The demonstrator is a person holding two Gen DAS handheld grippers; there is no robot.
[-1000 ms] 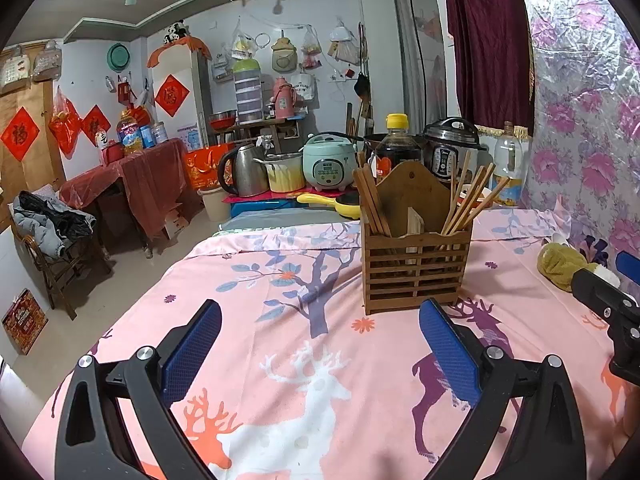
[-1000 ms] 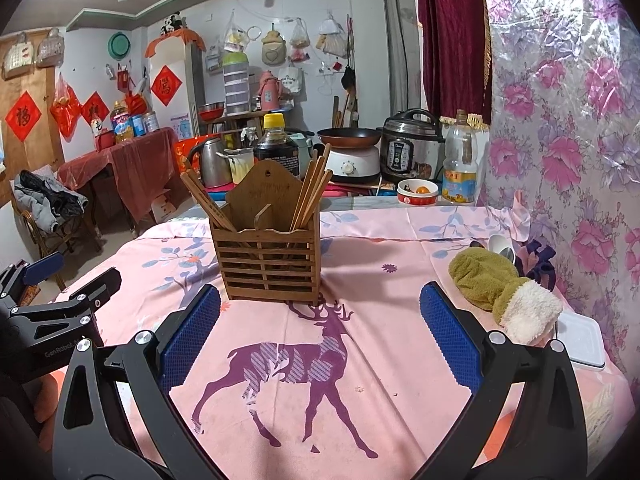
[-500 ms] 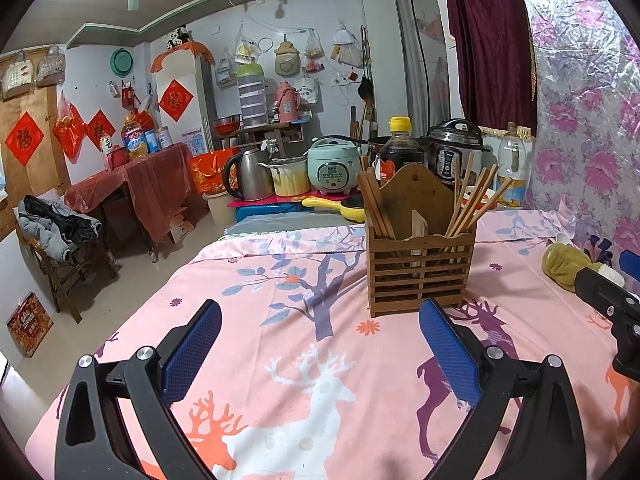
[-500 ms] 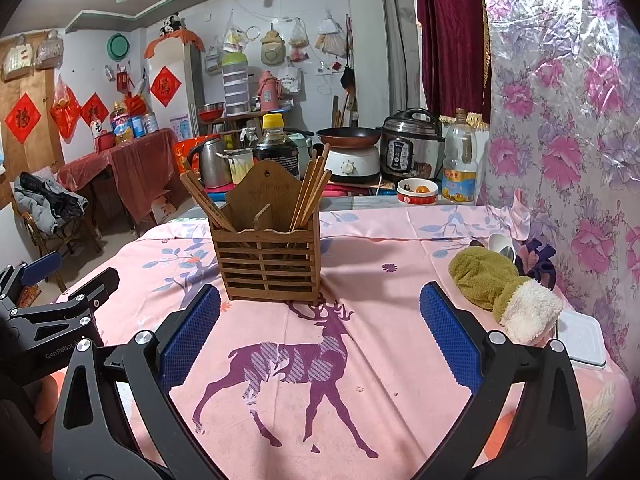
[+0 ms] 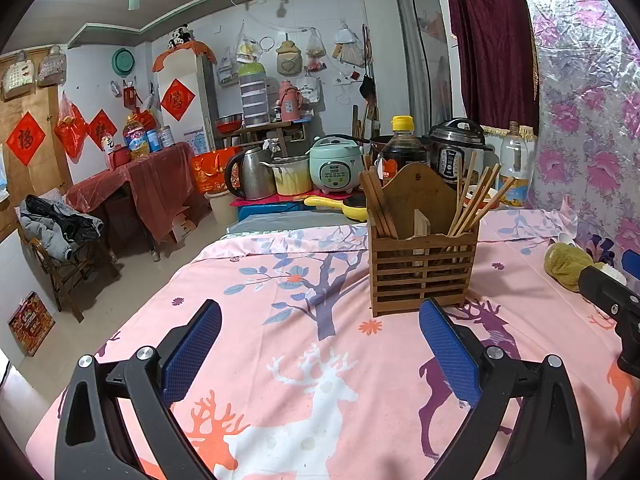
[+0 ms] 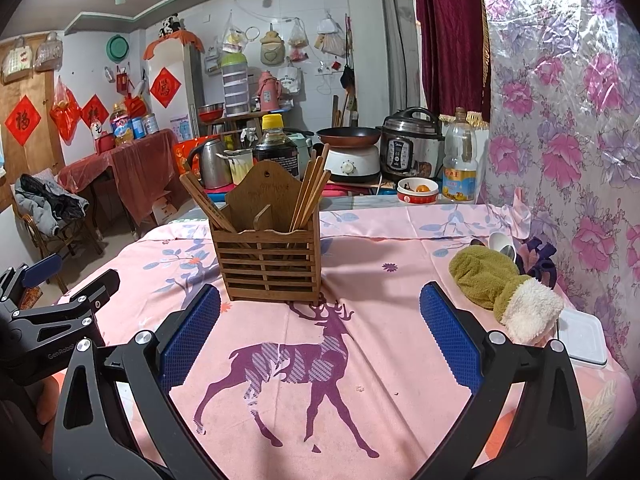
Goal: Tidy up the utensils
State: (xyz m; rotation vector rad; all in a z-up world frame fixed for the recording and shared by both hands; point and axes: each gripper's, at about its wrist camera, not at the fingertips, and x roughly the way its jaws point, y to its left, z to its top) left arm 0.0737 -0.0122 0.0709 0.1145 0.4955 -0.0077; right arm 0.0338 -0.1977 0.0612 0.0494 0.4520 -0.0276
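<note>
A slatted wooden utensil holder (image 5: 422,268) stands on the pink deer-print tablecloth (image 5: 280,320); it also shows in the right wrist view (image 6: 266,260). Dark chopsticks (image 5: 376,208) lean in its left compartment and light wooden chopsticks (image 5: 476,204) in its right one. My left gripper (image 5: 320,340) is open and empty, short of the holder and to its left. My right gripper (image 6: 320,332) is open and empty, in front of the holder. Two spoons (image 6: 500,242) lie at the table's far right.
A green and white mitten (image 6: 504,288) lies right of the holder, with a white flat box (image 6: 580,336) by the right table edge. Cookers, a kettle, a soy sauce bottle (image 6: 276,148) and an oil bottle (image 6: 460,168) crowd the counter behind. A floral wall closes the right side.
My left gripper has drifted slightly, so the holder sits a little farther right and lower in its view. The right gripper has barely moved. Both stay open.
</note>
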